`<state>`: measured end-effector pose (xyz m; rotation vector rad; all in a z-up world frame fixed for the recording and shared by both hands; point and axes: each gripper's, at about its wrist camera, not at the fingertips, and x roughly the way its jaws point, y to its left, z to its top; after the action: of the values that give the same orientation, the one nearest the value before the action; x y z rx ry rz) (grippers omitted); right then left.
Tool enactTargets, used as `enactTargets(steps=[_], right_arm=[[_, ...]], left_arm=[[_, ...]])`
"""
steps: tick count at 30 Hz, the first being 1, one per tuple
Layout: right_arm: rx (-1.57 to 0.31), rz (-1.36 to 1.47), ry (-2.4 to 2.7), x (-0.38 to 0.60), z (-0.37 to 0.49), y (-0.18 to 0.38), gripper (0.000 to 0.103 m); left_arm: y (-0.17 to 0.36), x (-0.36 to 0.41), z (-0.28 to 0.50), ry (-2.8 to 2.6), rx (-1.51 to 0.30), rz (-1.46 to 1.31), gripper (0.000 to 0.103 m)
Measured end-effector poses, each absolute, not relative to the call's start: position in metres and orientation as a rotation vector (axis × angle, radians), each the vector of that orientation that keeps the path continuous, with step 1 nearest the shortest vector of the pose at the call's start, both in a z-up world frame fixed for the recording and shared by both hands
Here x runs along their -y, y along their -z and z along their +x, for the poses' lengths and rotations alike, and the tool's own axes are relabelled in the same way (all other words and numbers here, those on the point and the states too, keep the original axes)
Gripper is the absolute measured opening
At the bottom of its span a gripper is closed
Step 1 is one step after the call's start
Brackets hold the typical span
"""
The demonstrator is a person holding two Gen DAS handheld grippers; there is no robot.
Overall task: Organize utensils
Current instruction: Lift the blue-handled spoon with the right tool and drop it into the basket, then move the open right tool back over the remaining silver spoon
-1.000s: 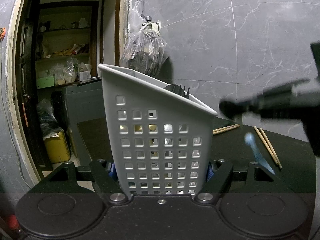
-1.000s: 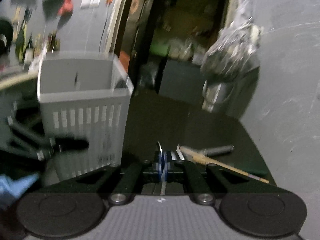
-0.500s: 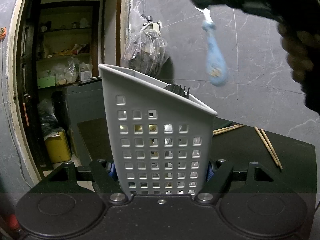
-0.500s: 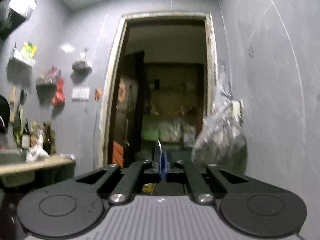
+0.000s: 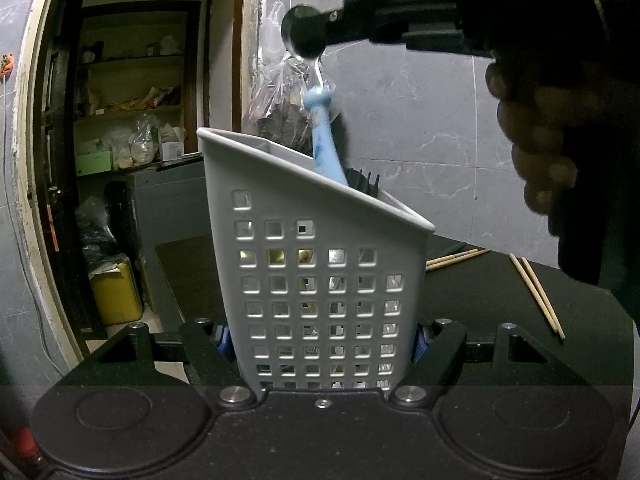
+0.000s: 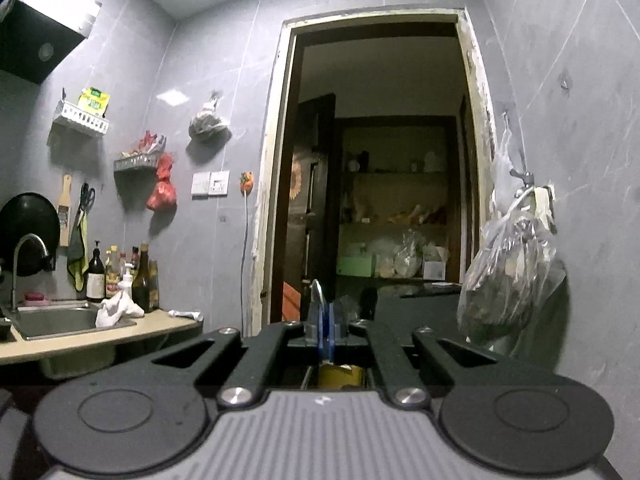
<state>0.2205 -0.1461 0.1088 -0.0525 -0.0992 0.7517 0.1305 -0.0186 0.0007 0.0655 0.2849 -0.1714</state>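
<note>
My left gripper [image 5: 320,342] is shut on the lower part of a grey perforated utensil basket [image 5: 320,280], which leans on the black table [image 5: 500,300]. Above the basket, my right gripper [image 5: 306,42] pinches the thin metal end of a blue-handled utensil [image 5: 323,140]. The utensil hangs handle-down, and its lower tip is hidden behind the basket's rim. In the right wrist view, the right gripper [image 6: 323,332] is shut on that metal end [image 6: 317,290], which sticks up between the pads. A dark utensil [image 5: 362,182] pokes out of the basket.
Two pairs of wooden chopsticks [image 5: 536,296] [image 5: 456,258] lie on the table to the right of the basket. A plastic bag [image 5: 280,112] hangs on the tiled wall behind. A doorway [image 6: 380,180] opens ahead, and a sink [image 6: 60,322] with bottles stands at the left.
The right gripper rose from table height at the right to above the basket, carrying the blue utensil, whose handle now dips behind the rim. The left gripper and basket stayed still.
</note>
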Motion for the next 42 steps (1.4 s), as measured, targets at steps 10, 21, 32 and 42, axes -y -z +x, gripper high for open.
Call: enactTargets(steps=[10,21,32,42], right_arm=[[0.04,-0.05,-0.75,0.141,0.223,-0.088,0.003],[-0.006,-0.067,-0.746,0.14,0.224,-0.072,0.004],[-0.05,-0.085,-0.756,0.138,0.223,-0.059,0.004],[-0.101,-0.112,-0.772,0.139,0.222,-0.048,0.004]], left_arm=[[-0.001,0.019,0.13,0.171,-0.285,0.065,0.076],[-0.001,0.019,0.13,0.171,-0.285,0.065,0.076],[-0.001,0.019,0.13,0.171,-0.285,0.065,0.076],[-0.001,0.018,0.13,0.17,-0.285,0.065,0.076]])
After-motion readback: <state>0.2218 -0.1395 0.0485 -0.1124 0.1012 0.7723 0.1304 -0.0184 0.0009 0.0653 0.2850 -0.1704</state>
